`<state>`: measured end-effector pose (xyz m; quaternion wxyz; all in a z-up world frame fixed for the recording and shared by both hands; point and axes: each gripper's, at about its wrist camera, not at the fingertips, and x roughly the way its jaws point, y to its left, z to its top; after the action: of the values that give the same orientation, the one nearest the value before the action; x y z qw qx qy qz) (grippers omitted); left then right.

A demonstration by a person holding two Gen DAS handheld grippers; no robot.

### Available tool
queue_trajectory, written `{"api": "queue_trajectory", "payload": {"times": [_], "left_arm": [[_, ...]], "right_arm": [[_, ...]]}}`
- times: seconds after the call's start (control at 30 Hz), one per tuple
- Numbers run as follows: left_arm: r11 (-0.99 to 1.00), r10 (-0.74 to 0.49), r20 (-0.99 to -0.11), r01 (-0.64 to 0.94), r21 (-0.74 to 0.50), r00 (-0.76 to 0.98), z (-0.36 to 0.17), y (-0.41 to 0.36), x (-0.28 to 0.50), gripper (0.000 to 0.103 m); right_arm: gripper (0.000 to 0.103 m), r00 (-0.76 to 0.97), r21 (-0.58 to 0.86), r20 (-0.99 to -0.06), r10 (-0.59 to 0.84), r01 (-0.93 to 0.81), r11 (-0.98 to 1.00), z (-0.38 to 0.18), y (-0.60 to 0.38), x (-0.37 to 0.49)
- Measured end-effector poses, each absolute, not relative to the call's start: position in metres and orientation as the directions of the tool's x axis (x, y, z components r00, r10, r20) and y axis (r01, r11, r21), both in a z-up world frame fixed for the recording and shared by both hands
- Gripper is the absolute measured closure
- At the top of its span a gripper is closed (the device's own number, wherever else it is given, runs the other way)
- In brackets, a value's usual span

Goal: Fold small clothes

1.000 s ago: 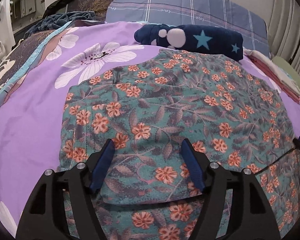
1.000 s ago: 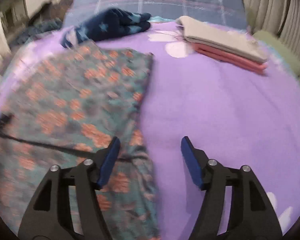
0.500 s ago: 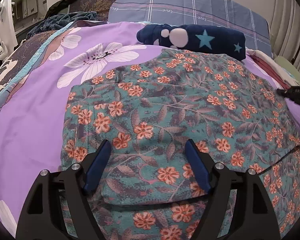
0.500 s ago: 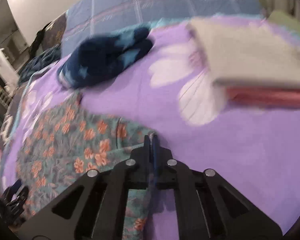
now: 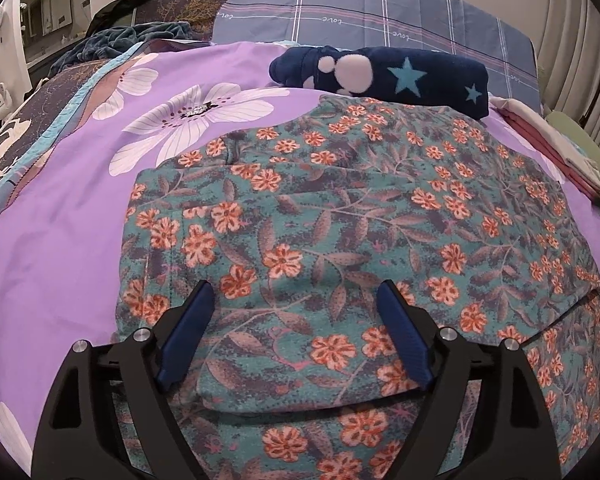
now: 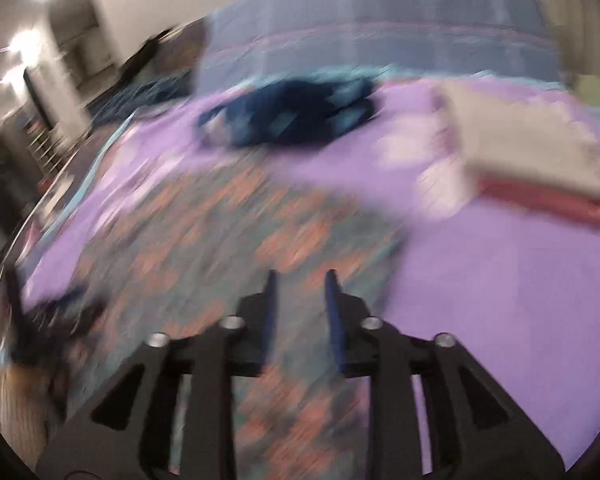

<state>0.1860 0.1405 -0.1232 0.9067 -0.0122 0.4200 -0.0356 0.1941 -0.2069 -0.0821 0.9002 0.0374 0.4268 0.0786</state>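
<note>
Garment: teal floral garment (image 5: 340, 240) w/ orange flowers lay spread on bed's purple floral sheet (image 5: 60, 248), near edge folded over in a rounded flap; in right wrist view it showed blurred (image 6: 228, 248).
L gripper: left gripper (image 5: 296, 300) hung over the folded near part; jaws were wide and opening, cloth below them but nothing pinched.
R gripper: right gripper (image 6: 300, 280) pointed at garment's right edge; jaws stood a narrow gap apart and were opening, no cloth between them as far as the blur allowed.
Behind garment: navy plush roll (image 5: 384, 76) w/ stars and white dots lay touching garment's far edge; blue plaid pillow (image 5: 380, 12) beyond it.
Right side: folded stack (image 6: 532, 160), cream piece on pink piece, sat on sheet well apart from garment.
Image note: right wrist view was motion-blurred, so fine detail was unreadable.
</note>
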Motion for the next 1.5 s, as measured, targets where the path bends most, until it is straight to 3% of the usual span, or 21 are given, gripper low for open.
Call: {"api": "queue_trajectory", "payload": {"times": [0.1,0.17,0.37,0.47,0.53,0.6,0.67,0.87,0.97,1.1,1.33,1.5], "left_arm": [[0.997,-0.073,-0.761,0.055,-0.050,0.644,-0.123,0.140,0.186,0.018],[0.997,-0.070,-0.762,0.054,-0.046,0.643,-0.123,0.140,0.186,0.018],[0.997,-0.074,-0.763,0.051,-0.054,0.642,-0.124,0.141,0.187,0.015],[0.999,-0.054,-0.754,0.028,-0.047,0.654,-0.119,0.143,0.182,0.016],[0.996,-0.080,-0.713,0.020,-0.092,0.696,-0.101,0.156,0.157,0.033],[0.983,-0.172,-0.667,0.086,-0.160,0.725,-0.086,0.167,0.131,0.033],[0.980,-0.197,-0.650,0.142,-0.137,0.734,-0.076,0.181,0.097,0.033],[0.988,-0.149,-0.713,0.131,-0.081,0.685,-0.092,0.219,0.034,0.033],[0.978,-0.207,-0.741,0.164,-0.131,0.639,-0.106,0.232,0.002,0.033],[0.969,-0.237,-0.786,0.198,-0.148,0.572,-0.125,0.237,-0.031,0.033],[0.915,-0.392,-0.758,0.303,-0.265,0.522,-0.128,0.230,-0.083,0.034],[0.880,-0.419,-0.781,0.420,-0.223,0.463,-0.126,0.214,-0.115,0.034]], "right_arm": [[0.075,0.540,0.030,-0.838,0.079,-0.098,0.995,-0.130,-0.193,0.177],[0.075,0.603,0.009,-0.795,0.068,-0.099,0.995,-0.133,-0.192,0.166],[0.072,0.596,-0.044,-0.803,-0.004,-0.053,0.998,-0.129,-0.182,0.168],[0.077,0.619,0.034,-0.785,0.015,0.019,0.999,-0.120,-0.197,0.156],[0.080,0.655,0.093,-0.754,0.055,0.023,0.995,-0.105,-0.208,0.127],[0.080,0.678,0.073,-0.733,0.058,-0.007,0.997,-0.093,-0.217,0.097],[0.080,0.667,0.063,-0.742,0.063,-0.024,0.998,-0.090,-0.228,0.072],[0.079,0.601,0.099,-0.799,0.034,0.075,0.992,-0.104,-0.260,0.010],[0.075,0.577,0.176,-0.812,0.094,0.088,0.980,-0.112,-0.260,-0.020],[0.072,0.573,0.177,-0.812,0.111,0.060,0.982,-0.116,-0.257,-0.049],[0.071,0.540,0.252,-0.814,0.214,-0.003,0.968,-0.116,-0.254,-0.091],[0.064,0.516,0.283,-0.810,0.281,-0.076,0.956,-0.115,-0.246,-0.120]]}}
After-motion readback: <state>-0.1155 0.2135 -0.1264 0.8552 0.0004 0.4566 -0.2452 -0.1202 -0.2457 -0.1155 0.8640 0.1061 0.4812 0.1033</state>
